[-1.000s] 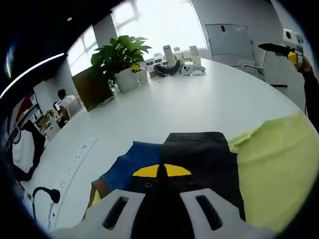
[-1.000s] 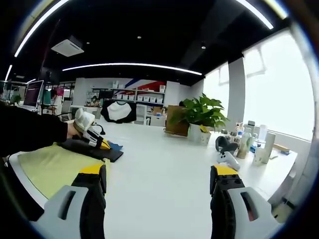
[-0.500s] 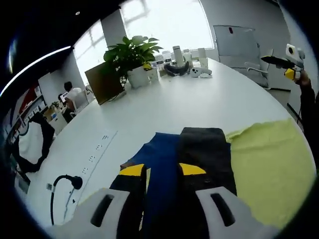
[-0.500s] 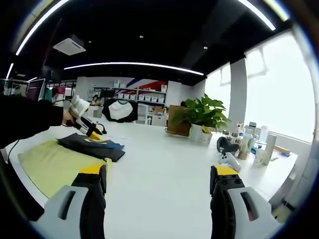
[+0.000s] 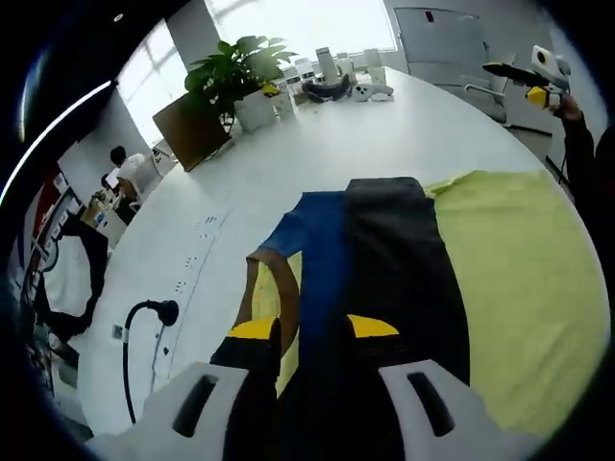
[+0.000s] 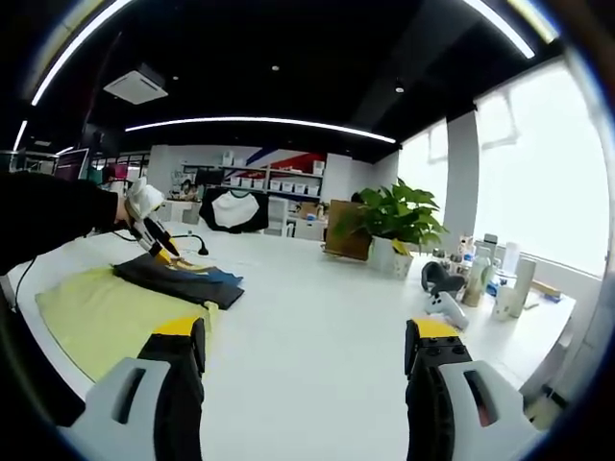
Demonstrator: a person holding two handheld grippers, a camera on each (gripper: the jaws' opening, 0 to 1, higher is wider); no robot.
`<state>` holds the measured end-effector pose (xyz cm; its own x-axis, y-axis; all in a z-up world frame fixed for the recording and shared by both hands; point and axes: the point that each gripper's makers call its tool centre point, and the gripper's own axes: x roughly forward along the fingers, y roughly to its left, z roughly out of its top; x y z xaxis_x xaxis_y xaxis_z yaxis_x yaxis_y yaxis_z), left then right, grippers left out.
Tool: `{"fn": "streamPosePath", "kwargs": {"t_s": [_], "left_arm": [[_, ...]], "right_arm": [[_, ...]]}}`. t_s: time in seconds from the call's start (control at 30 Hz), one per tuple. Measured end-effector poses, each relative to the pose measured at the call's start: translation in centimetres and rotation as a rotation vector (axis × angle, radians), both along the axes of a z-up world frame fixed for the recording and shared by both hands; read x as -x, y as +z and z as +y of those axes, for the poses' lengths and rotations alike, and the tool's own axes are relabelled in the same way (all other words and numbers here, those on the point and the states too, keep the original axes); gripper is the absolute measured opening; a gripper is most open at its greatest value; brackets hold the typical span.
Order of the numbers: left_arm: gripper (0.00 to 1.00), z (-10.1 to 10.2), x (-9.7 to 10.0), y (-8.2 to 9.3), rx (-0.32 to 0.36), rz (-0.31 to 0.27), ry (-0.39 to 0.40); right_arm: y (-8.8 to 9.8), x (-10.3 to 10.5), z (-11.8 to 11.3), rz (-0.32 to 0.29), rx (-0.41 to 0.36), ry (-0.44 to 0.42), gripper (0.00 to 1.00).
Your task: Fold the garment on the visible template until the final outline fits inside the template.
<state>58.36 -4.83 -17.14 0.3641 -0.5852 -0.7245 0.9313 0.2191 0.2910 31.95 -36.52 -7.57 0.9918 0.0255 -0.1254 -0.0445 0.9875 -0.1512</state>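
A folded dark grey and blue garment lies on the yellow-green template on the white table. One brown-edged blue flap sticks out past the template's left side. My left gripper hovers open over the garment's near end, holding nothing. From the right gripper view, the garment and template sit far left, with the left gripper held by a hand above them. My right gripper stands open over bare table, well away; it also shows as the right gripper in the left gripper view.
A potted plant, a headset, a white controller and bottles stand at the table's far end. A black cable with a plug and socket strip lie left of the garment. A chair stands beyond the table; bare tabletop spreads ahead.
My left gripper was shut on the garment's edge a second ago; it has opened, let go and pulled up and back. The right gripper has stayed open and still.
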Motion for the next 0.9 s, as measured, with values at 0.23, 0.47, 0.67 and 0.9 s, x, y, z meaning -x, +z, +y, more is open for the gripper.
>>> {"fn": "streamPosePath", "kwargs": {"t_s": [0.23,0.47,0.67,0.9], "left_arm": [[0.27,2.8,-0.6,-1.4,-0.077,0.05,0.072],[0.24,4.7,-0.9,-1.9,-0.055,0.105,0.138],[0.22,5.1,-1.2,-2.2,-0.008,0.163,0.177],[0.06,4.6,-1.3,-2.5,0.135,0.251,0.214]], "right_arm": [[0.1,0.2,0.0,0.0,-0.001,0.002,0.88],[0.2,0.4,-0.2,0.001,-0.007,-0.004,0.88],[0.3,0.4,-0.3,0.0,-0.006,-0.002,0.88],[0.3,0.3,-0.5,-0.002,-0.008,-0.004,0.88]]}}
